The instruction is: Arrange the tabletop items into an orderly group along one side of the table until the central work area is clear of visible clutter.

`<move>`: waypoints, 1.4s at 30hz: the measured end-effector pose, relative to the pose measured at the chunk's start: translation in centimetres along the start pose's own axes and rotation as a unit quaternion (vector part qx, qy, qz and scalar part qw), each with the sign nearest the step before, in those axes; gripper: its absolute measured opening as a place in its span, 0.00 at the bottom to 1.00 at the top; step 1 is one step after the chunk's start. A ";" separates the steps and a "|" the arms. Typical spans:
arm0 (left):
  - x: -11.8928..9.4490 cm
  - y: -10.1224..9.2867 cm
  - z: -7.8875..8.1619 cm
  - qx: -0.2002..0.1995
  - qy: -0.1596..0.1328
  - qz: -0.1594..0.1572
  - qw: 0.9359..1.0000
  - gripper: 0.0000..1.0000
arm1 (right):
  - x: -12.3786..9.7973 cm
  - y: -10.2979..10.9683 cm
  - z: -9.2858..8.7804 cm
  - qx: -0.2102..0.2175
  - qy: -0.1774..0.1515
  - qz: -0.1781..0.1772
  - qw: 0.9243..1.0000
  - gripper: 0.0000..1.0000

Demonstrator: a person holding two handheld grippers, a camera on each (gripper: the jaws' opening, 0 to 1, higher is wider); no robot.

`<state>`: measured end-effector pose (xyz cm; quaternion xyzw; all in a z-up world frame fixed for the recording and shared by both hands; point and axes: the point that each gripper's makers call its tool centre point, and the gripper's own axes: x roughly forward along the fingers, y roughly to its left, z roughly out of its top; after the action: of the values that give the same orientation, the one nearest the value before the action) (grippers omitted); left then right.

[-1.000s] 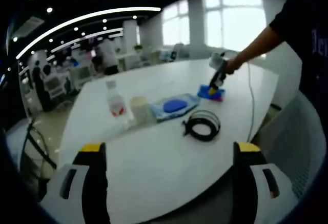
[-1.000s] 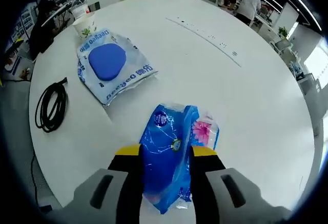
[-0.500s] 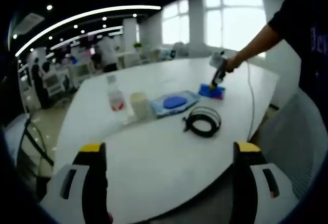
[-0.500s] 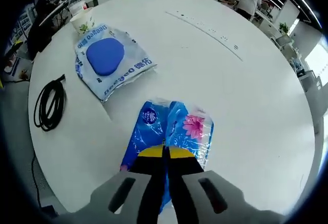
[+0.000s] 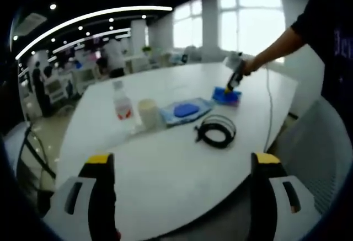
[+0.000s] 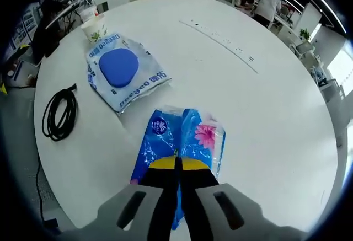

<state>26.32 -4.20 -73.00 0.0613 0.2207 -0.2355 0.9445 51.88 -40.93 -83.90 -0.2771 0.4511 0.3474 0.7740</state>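
Your right hand-held gripper (image 6: 177, 166) is pinched shut on the near edge of the blue tissue pack (image 6: 179, 142) lying on the worktop (image 6: 265, 119), left hand-held gripper (image 5: 179, 166) open and idle, so drag gently or that thin film could slip free.

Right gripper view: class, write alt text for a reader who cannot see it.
The right hand-held gripper is shut on a blue tissue pack lying on a round white table. Beyond it lie a blue-and-white pouch, a paper cup and a coiled black cable.
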 end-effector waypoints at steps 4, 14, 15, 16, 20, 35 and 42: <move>0.0 0.0 0.0 0.002 -0.001 -0.001 1.000 1.00 | -1.0 0.2 0.7 -0.015 -0.007 0.004 1.000 0.00; -0.1 0.1 -0.1 0.001 -0.002 -0.002 1.000 1.00 | -2.7 0.5 2.2 -0.059 -0.015 0.012 0.998 0.00; -0.1 0.1 -0.1 0.001 -0.002 -0.002 1.000 1.00 | -2.9 0.6 2.4 -0.066 -0.016 0.014 0.998 0.00; -0.1 0.1 -0.1 0.001 -0.002 -0.002 1.000 1.00 | -2.9 0.7 2.5 -0.072 -0.017 0.016 0.997 0.00; -0.1 0.1 -0.2 0.001 -0.002 -0.002 1.000 1.00 | -3.3 1.2 3.1 -0.096 -0.023 0.023 0.995 0.00; -0.1 0.2 -0.3 0.002 0.002 0.001 1.000 0.99 | -3.7 2.1 4.9 -0.245 -0.031 0.034 0.969 0.00; -0.1 0.3 -0.2 0.003 -0.001 0.005 1.000 0.99 | -3.5 1.5 5.5 -0.316 -0.027 0.030 0.948 0.00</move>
<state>26.30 -3.84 -73.09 0.0652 0.2186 -0.2316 0.9457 52.26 -36.91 -78.52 -0.4844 0.3057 0.5023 0.6478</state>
